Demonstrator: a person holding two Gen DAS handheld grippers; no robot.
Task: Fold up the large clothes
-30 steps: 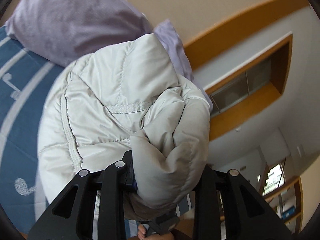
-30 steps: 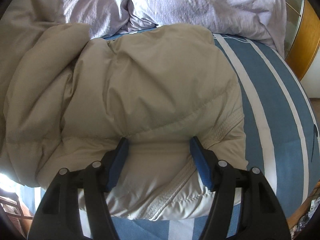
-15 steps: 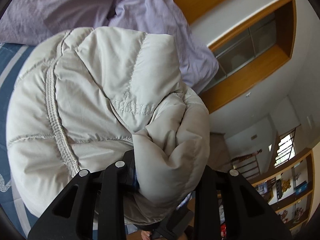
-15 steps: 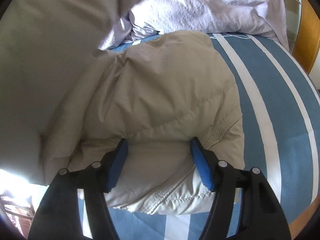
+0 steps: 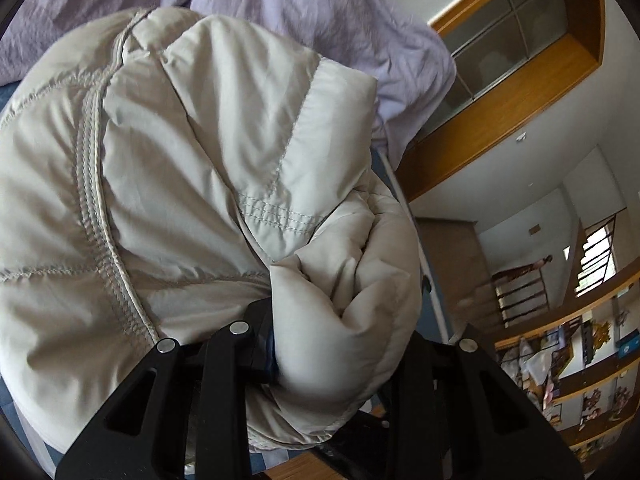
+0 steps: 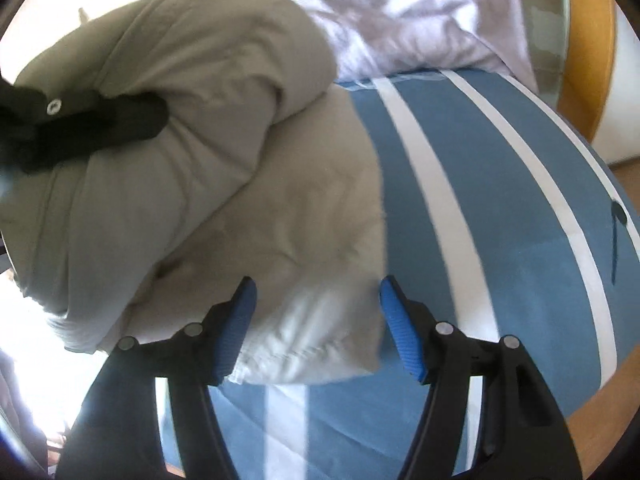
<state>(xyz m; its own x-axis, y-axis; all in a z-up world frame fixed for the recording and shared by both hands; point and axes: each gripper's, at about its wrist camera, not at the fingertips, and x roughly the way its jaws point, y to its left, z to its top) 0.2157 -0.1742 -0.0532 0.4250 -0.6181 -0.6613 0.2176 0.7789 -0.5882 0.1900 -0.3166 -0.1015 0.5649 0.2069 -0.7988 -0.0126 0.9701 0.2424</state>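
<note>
A pale beige quilted puffer jacket (image 5: pixel 168 168) fills the left wrist view. My left gripper (image 5: pixel 340 344) is shut on a thick bunched fold of it, which hides the fingertips. In the right wrist view the jacket (image 6: pixel 256 208) lies on the blue and white striped bed (image 6: pixel 480 184), its left part lifted and folded over towards the right. My left gripper (image 6: pixel 80 128) shows there as a black shape clamped on the raised fold. My right gripper (image 6: pixel 316 316) is open, its blue pads hovering just above the jacket's near edge.
Lilac pillows (image 6: pixel 420 20) lie at the head of the bed and also show in the left wrist view (image 5: pixel 320 12). A wooden headboard (image 6: pixel 588 40) stands at far right. The bed's near edge (image 6: pixel 592 420) is at lower right. Shelves (image 5: pixel 580 380) stand across the room.
My left gripper has carried the jacket's fold up and over towards the right. My right gripper has lifted off the jacket and pulled back to its near edge, staying open.
</note>
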